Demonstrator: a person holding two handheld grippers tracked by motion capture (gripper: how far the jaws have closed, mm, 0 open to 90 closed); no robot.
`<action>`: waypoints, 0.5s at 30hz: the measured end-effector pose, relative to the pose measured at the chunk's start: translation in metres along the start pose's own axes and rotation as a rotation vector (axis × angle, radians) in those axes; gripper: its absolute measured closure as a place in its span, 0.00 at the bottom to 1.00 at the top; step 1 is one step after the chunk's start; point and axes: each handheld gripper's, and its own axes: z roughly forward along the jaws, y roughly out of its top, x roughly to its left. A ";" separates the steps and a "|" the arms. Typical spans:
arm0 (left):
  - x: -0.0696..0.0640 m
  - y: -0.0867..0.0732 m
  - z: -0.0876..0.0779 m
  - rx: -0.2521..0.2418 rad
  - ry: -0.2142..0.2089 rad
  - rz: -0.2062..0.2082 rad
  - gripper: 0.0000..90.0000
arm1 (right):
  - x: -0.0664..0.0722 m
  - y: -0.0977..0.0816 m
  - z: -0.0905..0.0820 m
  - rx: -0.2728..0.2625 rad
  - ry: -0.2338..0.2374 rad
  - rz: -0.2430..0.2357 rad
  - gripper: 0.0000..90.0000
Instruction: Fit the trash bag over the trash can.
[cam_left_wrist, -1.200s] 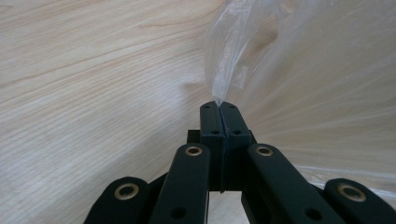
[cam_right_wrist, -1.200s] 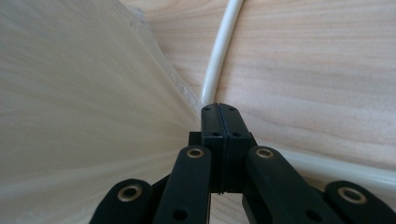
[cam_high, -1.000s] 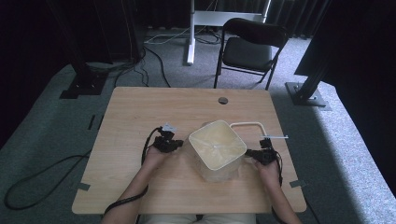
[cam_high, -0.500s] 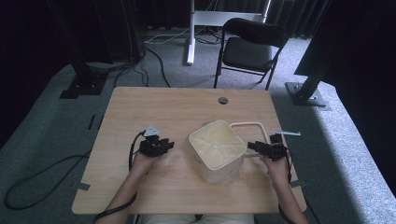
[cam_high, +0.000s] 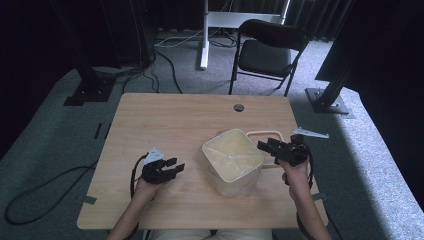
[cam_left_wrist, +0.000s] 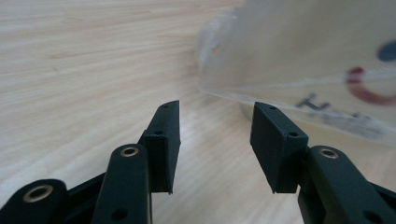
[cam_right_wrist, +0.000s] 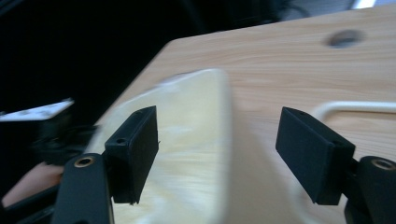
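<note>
Both claws left bin (cam_high: 233, 161).

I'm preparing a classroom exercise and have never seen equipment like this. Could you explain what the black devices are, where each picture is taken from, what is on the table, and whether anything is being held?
A person sits at a light wooden table with a hand-held black two-jaw tool in each hand: the left gripper and the right gripper. The high view looks down from above. The other two pictures come from small cameras riding on each gripper, looking along its jaws.

On the table stands a translucent cream plastic container, open at the top, with a white loop-shaped handle behind it. A small dark round hole sits near the far edge.

Nothing is held. Both grippers' jaws have just been opening and stand apart with nothing between them, one on each side of the container.
</note>
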 end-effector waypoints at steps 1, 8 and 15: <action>-0.001 0.000 0.000 -0.008 -0.006 0.000 0.59 | 0.007 -0.001 0.004 0.008 0.021 -0.008 0.32; -0.007 -0.003 0.002 -0.004 -0.018 0.002 0.59 | 0.046 -0.017 0.035 0.087 0.171 -0.065 0.32; -0.005 -0.007 0.006 0.014 -0.013 -0.007 0.59 | 0.060 -0.019 0.056 0.148 0.075 -0.145 0.38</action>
